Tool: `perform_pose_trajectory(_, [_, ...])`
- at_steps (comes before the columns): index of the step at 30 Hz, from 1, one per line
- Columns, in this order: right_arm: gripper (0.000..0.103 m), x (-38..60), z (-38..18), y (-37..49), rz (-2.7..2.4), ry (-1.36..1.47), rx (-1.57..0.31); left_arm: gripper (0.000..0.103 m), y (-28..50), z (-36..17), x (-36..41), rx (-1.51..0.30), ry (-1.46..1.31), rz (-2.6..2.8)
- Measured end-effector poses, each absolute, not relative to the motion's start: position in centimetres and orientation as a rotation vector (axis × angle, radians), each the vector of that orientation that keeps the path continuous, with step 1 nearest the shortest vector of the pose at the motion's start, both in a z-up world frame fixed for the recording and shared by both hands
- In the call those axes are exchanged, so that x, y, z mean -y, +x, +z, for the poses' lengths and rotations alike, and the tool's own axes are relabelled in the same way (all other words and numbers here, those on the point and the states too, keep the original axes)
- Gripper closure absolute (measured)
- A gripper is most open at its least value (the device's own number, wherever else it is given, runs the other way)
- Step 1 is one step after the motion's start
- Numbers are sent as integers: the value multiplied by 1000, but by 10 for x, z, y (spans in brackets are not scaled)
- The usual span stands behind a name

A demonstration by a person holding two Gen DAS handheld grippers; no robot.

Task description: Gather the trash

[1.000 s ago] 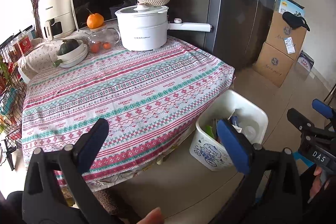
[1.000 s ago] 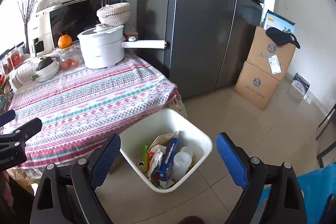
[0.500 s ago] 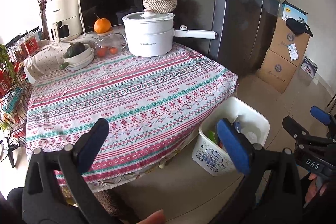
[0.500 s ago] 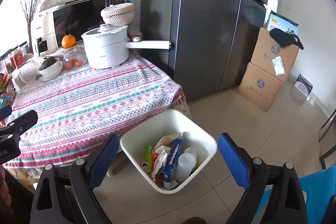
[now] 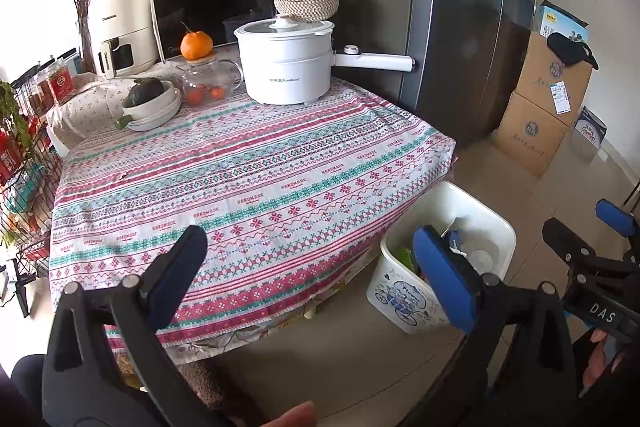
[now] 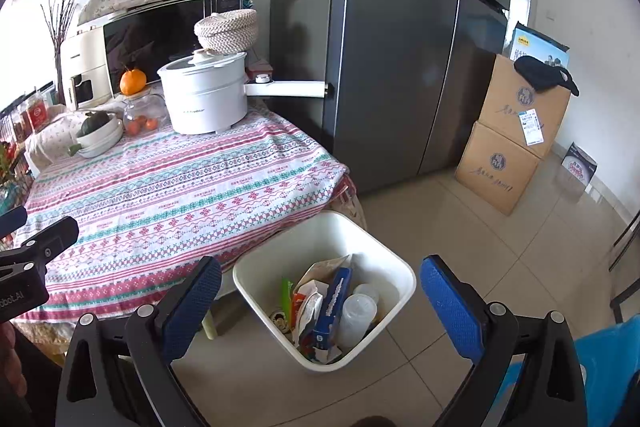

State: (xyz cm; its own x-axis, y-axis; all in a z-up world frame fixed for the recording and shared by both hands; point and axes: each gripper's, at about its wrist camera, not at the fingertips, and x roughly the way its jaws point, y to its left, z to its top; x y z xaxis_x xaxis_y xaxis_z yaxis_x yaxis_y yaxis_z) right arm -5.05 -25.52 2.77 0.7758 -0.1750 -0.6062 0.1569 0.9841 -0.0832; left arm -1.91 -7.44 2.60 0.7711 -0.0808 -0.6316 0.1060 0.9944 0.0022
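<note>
A white trash bin (image 6: 394, 273) stands on the floor by the table's corner; it also shows in the left wrist view (image 5: 494, 223). It holds a blue carton (image 6: 332, 307), a clear plastic cup (image 6: 356, 317), crumpled paper and a green wrapper. My right gripper (image 6: 318, 291) is open and empty, held above and in front of the bin. My left gripper (image 5: 310, 265) is open and empty, over the table's near edge, left of the bin. No loose trash shows on the patterned tablecloth (image 5: 248, 171).
At the table's back stand a white electric pot (image 5: 288, 65) with a long handle, a glass teapot (image 5: 208, 83) with an orange, stacked bowls (image 5: 154, 105) and a microwave (image 5: 224, 7). A grey fridge (image 6: 404, 39), cardboard boxes (image 6: 516, 131) and a wire rack (image 5: 20, 155) surround the table.
Both grippers have drawn back and risen slightly, so the table and bin look a little farther and lower. Both stay open and empty.
</note>
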Motion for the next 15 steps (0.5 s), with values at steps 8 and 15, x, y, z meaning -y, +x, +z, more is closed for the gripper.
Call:
perform_pose_trajectory(8, [1,255,28,-50,-175,-23,-657,0,-19,25,75,-687,38,-103])
perform_pose_trajectory(15, [1,255,28,-52,-179,-18,-650,1,-19,25,74,-687,35,-106])
